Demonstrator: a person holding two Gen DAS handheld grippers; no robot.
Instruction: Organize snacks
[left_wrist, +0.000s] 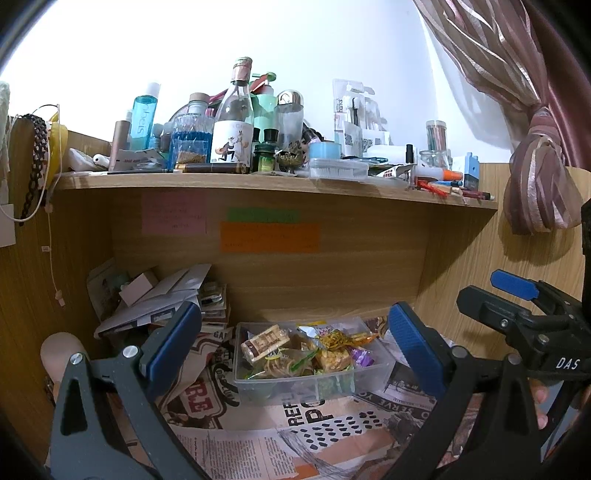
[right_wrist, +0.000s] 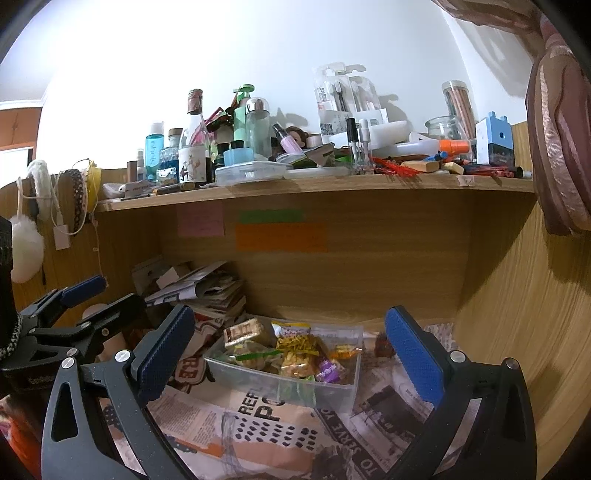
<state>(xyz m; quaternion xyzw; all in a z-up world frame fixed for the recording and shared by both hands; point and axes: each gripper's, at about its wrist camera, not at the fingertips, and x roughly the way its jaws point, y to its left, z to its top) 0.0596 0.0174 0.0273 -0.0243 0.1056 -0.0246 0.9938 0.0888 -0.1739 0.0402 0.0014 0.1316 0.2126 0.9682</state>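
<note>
Both grippers hover side by side in front of a wooden desk nook, their blue-padded jaws spread wide with nothing between them. The left gripper (left_wrist: 295, 347) frames a clear plastic box (left_wrist: 258, 387) that sits on newspaper (left_wrist: 236, 446) lining the desk surface; the right gripper (right_wrist: 291, 354) frames the same box (right_wrist: 332, 395) from slightly further right. The box holds the snacks (left_wrist: 306, 350) (small wrapped packets in yellow, brown, green and purple), piled loosely inside it. Neither gripper touches the box. In the left view the right gripper shows at the right edge, also open. To the left of the box, a heap of papers (left_wrist: 162, 295) leans in the nook's back corner. Sticky notes (right_wrist: 280, 236) are stuck to the back panel, and the shelf (right_wrist: 295, 186) above is crowded with bottles (left_wrist: 232, 122) and jars.
</note>
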